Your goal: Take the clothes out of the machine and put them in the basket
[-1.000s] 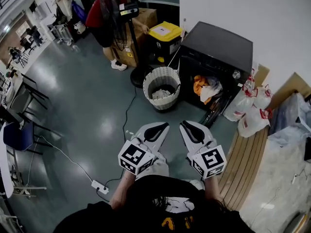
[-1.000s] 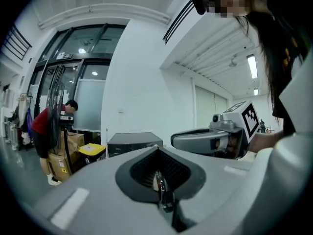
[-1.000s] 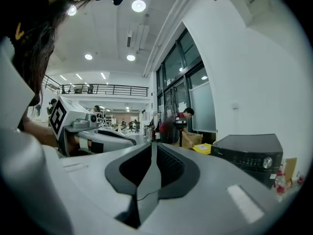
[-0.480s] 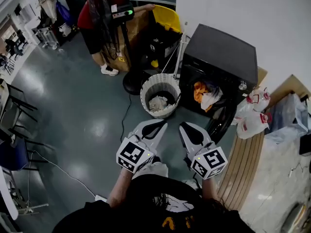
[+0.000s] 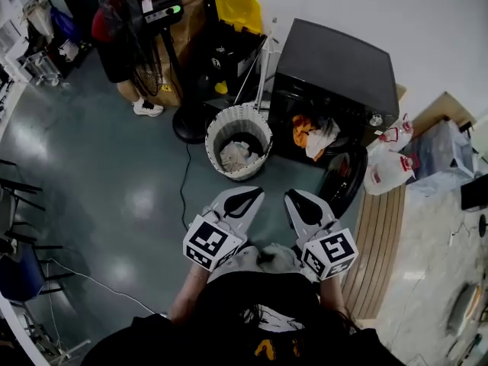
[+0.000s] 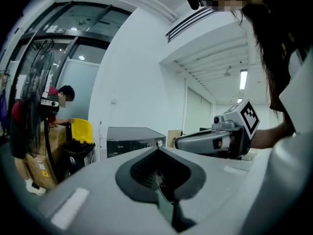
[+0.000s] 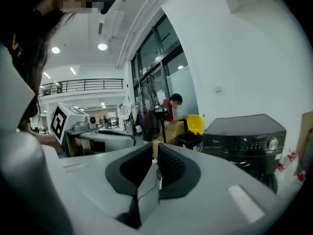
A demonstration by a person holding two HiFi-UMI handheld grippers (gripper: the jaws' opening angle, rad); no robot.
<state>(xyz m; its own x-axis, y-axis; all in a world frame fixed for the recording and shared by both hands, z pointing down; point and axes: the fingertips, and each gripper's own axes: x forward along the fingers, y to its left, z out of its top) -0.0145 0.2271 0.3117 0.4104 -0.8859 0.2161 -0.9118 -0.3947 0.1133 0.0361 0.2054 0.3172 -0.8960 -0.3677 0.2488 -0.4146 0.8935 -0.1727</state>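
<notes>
The left gripper [image 5: 245,195] and right gripper [image 5: 296,197] are both closed and empty, held side by side short of the washing machine [image 5: 335,61]. Orange and white clothes [image 5: 313,134] lie in its open drum. The woven basket [image 5: 238,111] stands just beside the washing machine.

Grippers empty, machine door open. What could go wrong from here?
1. The open door hangs low beside the clothes in the machine; the right gripper might knock it reaching in.
2. A cable crosses the floor beside the basket, a likely trip hazard.
3. Clothes droop over the machine's lip and might drop on the floor.
</notes>
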